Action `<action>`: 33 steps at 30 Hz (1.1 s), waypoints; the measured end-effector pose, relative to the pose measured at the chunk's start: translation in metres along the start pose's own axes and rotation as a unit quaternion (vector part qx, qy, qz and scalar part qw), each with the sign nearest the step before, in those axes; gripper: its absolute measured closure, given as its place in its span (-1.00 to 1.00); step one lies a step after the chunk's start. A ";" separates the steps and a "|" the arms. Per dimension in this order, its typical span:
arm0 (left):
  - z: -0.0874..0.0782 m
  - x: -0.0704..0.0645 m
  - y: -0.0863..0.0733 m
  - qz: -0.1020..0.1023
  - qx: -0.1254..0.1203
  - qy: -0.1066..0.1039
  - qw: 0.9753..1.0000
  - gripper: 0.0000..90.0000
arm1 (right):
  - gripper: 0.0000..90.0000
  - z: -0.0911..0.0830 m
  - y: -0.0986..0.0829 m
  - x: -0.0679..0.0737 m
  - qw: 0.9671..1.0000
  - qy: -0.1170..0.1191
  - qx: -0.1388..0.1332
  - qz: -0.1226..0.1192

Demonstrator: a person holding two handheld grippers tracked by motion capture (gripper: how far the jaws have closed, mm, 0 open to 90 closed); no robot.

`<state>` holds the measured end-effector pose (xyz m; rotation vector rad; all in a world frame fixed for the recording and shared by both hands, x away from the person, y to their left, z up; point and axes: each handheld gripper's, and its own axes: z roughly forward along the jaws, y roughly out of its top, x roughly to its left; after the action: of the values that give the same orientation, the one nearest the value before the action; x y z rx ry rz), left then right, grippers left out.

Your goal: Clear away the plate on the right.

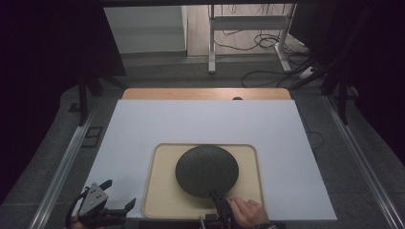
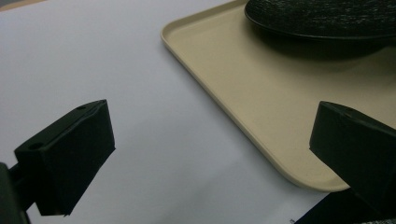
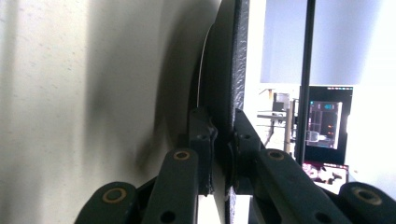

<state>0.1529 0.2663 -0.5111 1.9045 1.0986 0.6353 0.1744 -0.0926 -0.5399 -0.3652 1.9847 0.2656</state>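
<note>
On beige rectangular plastic tray (image 1: 160,200), counter centre: round black textured plate (image 1: 206,169). Looks stiff, light-to-medium wt, prob. breakable; thin rim is best hold. Right gripper (image 1: 216,194) clamped on near rim. Left gripper (image 1: 119,195) jaws apart, idle.

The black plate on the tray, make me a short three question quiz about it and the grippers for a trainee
1. True or false: the right gripper is shut on the rim of the black plate.
2. What does the black plate rest on? A) the white sheet B) the beige tray C) the floor
3. Fill in: the left gripper has its jaws ____, holding nothing.

Key: 1 true; 2 B; 3 open.
</note>
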 end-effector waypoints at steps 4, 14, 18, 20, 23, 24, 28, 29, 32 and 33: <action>0.000 0.000 0.000 0.001 0.001 0.000 1.000 -1.00 | 0.87 0.000 0.000 0.001 1.000 0.011 -0.006 0.007; 0.000 0.000 0.000 0.003 0.003 -0.001 1.000 -1.00 | 0.89 -0.001 0.001 0.003 1.000 0.025 -0.012 0.010; 0.000 -0.001 0.000 0.003 0.004 -0.002 1.000 -1.00 | 0.87 -0.001 0.001 0.003 0.999 0.031 -0.014 0.009; 0.001 -0.001 0.000 0.005 0.005 -0.002 1.000 -1.00 | 0.86 0.000 0.001 0.004 0.999 0.035 -0.013 0.010; 0.001 -0.001 0.000 0.005 0.005 -0.002 1.000 -1.00 | 0.85 0.000 0.001 0.004 0.999 0.042 -0.013 0.011; 0.001 -0.001 0.000 0.005 0.005 -0.002 1.000 -1.00 | 0.84 0.000 0.001 0.005 0.999 0.044 -0.012 0.013; 0.001 -0.001 0.000 0.005 0.004 -0.002 1.000 -1.00 | 0.80 0.001 0.001 0.006 0.998 0.060 -0.006 0.010; 0.001 -0.001 0.000 0.005 0.004 -0.002 1.000 -1.00 | 0.79 0.001 0.001 0.007 0.998 0.063 -0.005 0.010; 0.001 -0.001 0.000 0.005 0.004 -0.002 1.000 -1.00 | 0.77 0.003 0.001 0.007 0.998 0.069 -0.005 0.006; 0.001 -0.001 0.000 0.005 0.004 -0.002 1.000 -1.00 | 0.77 0.003 0.001 0.008 0.997 0.070 -0.007 0.011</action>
<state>0.1531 0.2651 -0.5115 1.9189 1.0914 0.6334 0.1733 -0.0917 -0.5487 -0.3788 2.1259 0.2748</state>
